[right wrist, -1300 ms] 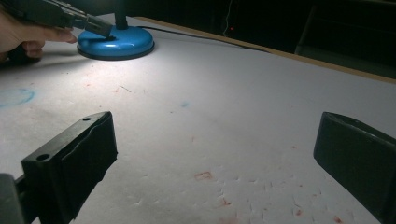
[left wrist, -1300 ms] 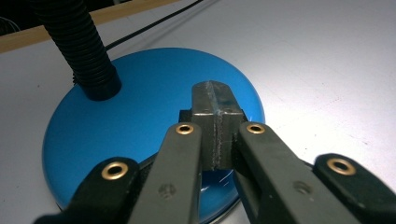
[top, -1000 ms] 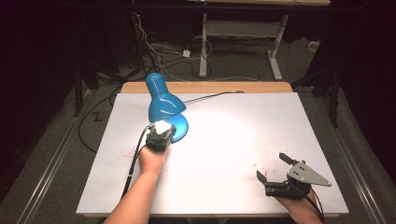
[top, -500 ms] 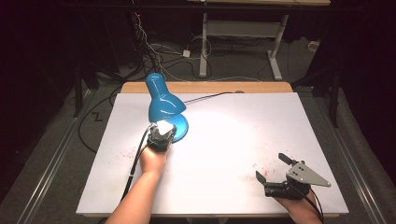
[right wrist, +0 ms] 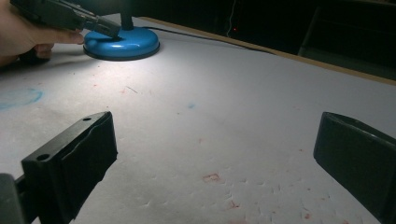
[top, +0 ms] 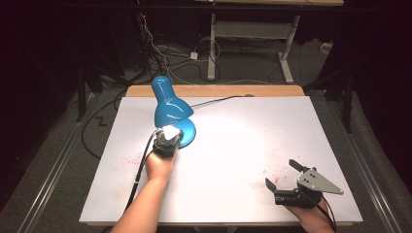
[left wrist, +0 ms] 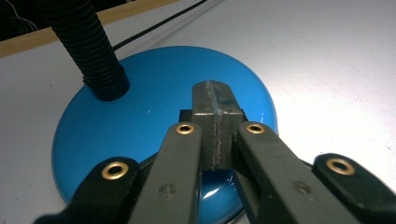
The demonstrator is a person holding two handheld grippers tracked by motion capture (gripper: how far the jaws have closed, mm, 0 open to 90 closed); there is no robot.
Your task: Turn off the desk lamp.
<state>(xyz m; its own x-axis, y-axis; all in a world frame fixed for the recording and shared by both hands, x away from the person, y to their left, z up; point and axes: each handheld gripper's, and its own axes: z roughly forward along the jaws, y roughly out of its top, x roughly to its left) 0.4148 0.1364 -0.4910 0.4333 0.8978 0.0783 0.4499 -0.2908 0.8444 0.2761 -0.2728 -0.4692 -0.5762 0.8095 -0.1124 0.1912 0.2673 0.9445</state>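
A blue desk lamp stands at the table's back left, its lit shade bent over its round base. My left gripper is shut, with nothing between its jaws. In the left gripper view its joined tips rest on top of the blue base, by a small black part, in front of the black ribbed neck. My right gripper sits near the front right edge, open and empty. In the right gripper view its jaws spread wide over the bare tabletop, and the base lies far off.
The white tabletop is lit brightly around the lamp and carries faint red specks. The lamp's black cable runs back over the wooden rear edge. Dark floor, cables and a desk frame lie beyond.
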